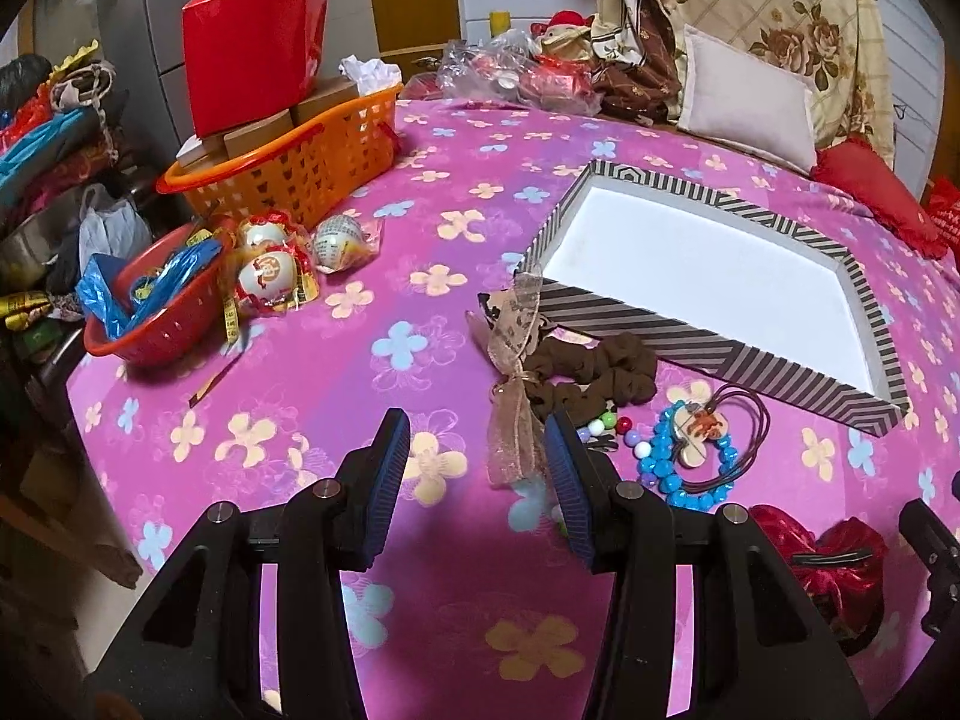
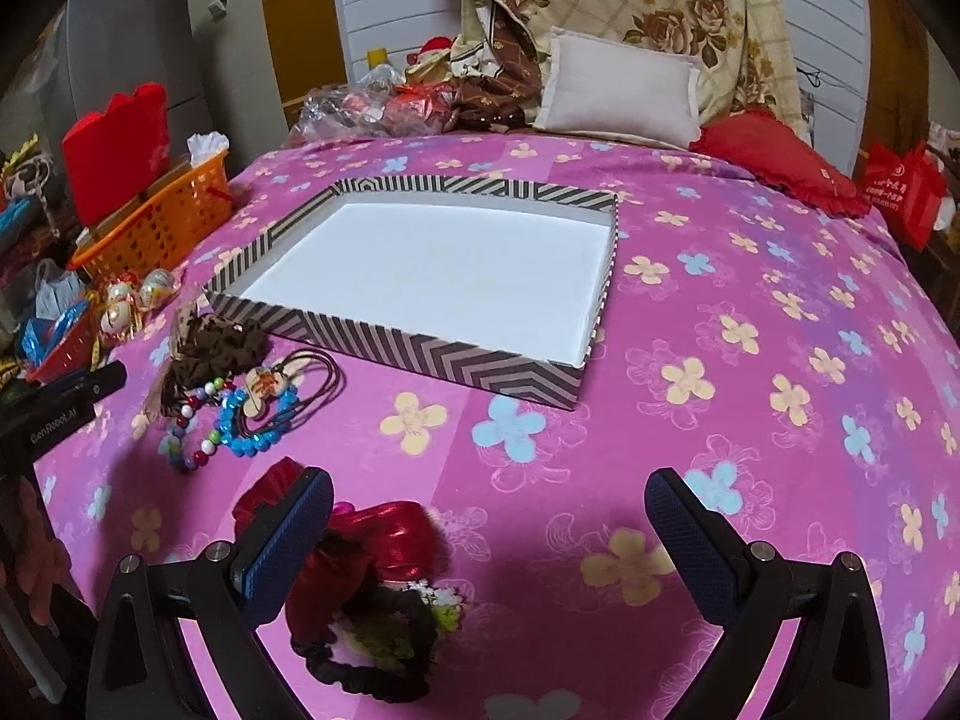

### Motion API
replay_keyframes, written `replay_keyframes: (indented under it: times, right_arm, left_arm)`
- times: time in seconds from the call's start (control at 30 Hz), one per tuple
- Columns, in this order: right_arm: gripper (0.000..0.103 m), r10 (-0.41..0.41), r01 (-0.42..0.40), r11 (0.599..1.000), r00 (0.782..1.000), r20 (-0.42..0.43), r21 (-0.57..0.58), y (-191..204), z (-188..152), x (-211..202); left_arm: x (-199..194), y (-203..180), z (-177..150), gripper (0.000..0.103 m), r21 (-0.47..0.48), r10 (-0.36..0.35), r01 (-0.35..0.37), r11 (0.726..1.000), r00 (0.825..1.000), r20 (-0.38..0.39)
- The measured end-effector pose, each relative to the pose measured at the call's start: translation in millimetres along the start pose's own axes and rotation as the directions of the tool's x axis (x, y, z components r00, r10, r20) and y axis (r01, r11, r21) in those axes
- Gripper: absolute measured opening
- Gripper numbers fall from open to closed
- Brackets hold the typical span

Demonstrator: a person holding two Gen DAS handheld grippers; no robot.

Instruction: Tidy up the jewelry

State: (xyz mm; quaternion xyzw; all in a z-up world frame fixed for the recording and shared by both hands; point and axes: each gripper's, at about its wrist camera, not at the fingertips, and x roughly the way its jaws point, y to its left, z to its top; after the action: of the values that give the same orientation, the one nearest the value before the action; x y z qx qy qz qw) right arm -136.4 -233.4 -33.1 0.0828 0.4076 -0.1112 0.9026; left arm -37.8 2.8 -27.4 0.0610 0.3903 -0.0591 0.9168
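Note:
A striped box with a white, empty inside lies on the pink flowered bedspread. In front of it lies a pile: a brown scrunchie with a sheer ribbon, a blue bead bracelet, a cord pendant and a multicoloured bead string. A red scrunchie and a black one lie by my right gripper, which is open above them. My left gripper is open, just left of the ribbon.
An orange basket with boxes and a red bag, a red colander and wrapped ornaments sit at the left. Pillows and plastic bags lie at the far edge. A red cushion lies far right.

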Motion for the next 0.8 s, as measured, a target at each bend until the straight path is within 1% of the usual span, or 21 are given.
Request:
replay_keyframes:
  times: [0.3, 0.47, 0.6, 0.8]
  right_arm:
    - [0.103, -0.016, 0.016, 1.000, 1.000, 0.012, -0.019, 2, -1, -4]
    - [0.103, -0.010, 0.010, 1.000, 1.000, 0.014, -0.019, -1, -1, -5]
    - [0.103, -0.004, 0.005, 1.000, 1.000, 0.012, -0.025, 1, -1, -4]
    - [0.103, 0.007, -0.007, 1.000, 1.000, 0.001, -0.020, 1, -2, -1]
  left_arm:
    - [6, 9, 1, 0.046, -0.012, -0.004, 0.004, 1.000, 1.000, -0.021]
    - [9, 29, 7, 0.046, -0.062, -0.001, -0.001, 0.998, 1.000, -0.030]
    - [18, 45, 7, 0.046, -0.116, -0.027, 0.019, 0.993, 0.998, -0.064]
    - [27, 47, 5, 0.046, -0.144, -0.066, 0.051, 0.988, 0.992, -0.104]
